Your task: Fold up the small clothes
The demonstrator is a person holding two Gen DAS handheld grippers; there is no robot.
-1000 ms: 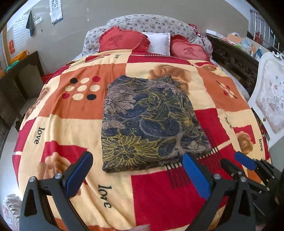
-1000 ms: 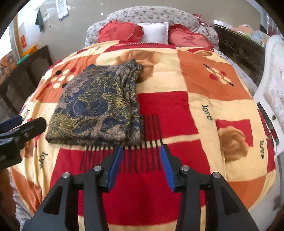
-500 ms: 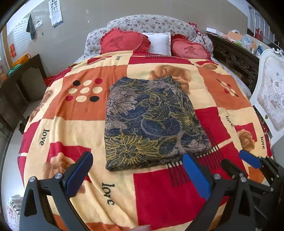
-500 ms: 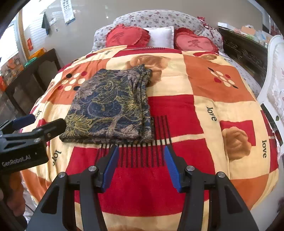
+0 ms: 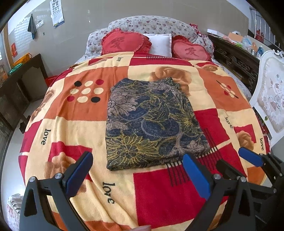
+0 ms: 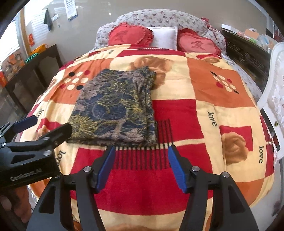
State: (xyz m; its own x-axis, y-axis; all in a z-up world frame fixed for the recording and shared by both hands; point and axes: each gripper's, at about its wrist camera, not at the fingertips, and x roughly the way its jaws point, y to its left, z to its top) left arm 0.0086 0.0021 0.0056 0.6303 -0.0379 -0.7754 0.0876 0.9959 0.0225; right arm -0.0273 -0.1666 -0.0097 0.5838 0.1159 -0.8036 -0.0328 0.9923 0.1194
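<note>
This is a bedroom in a home. A wide bed [image 5: 142,204] fills both views, covered with a red, orange and cream blanket [image 5: 74,110] printed with roses and the word "love". At its head lie 2 red heart-shaped cushions [image 5: 122,42] and a white pillow [image 5: 161,42]. Dark carved wooden furniture [image 5: 236,62] stands alongside, a calendar [image 5: 57,12] hangs on the wall, and a white upholstered chair [image 5: 271,99] sits beside the bed.

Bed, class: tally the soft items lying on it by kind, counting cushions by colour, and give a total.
Red heart cushions: 2
White pillow: 1
Folded patterned garment: 1
Patchwork blanket: 1
Total: 5
</note>
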